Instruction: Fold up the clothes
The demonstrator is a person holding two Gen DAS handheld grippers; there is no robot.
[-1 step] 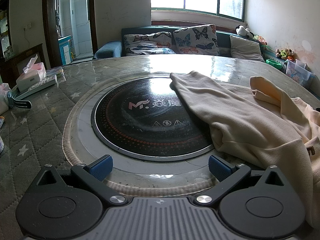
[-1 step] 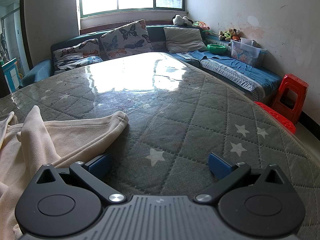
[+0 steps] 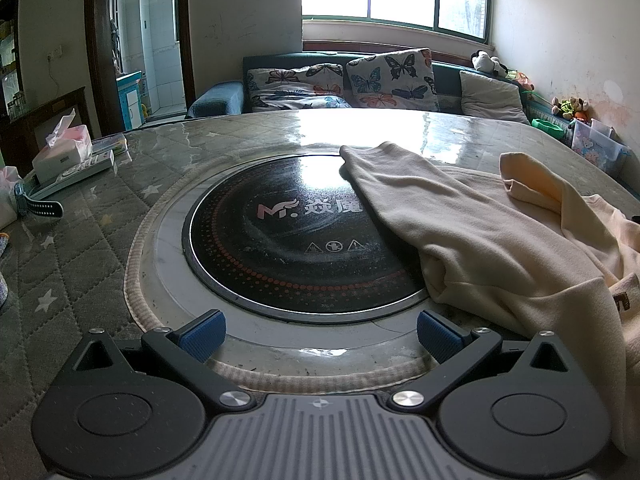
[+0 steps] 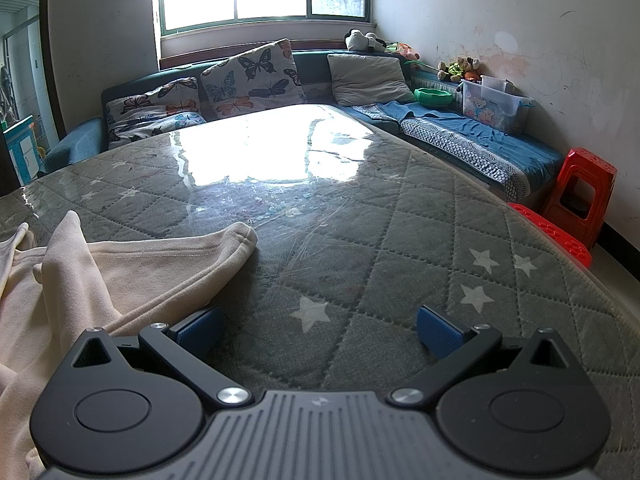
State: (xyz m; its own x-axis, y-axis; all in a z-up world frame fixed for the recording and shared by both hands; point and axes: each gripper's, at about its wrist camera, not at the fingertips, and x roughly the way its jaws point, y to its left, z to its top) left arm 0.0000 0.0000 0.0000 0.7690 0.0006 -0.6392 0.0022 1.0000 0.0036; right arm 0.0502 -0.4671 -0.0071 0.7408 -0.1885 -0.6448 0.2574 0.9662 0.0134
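While the left gripper (image 3: 320, 336) rests with its jaws apart, empty, at the rim of the round black glass hob (image 3: 280, 236), we see the loose cream cotton sweatshirt (image 3: 500, 240) at three o'clock, one sleeve across the hob. In the right view, the right gripper (image 4: 320, 330), also spread and empty, sits beside it at nine o'clock; nothing has shifted, so it lies unfolded.

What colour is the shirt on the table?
Cream, with a dark mark near one edge; the sweatshirt shows best in the left wrist view.
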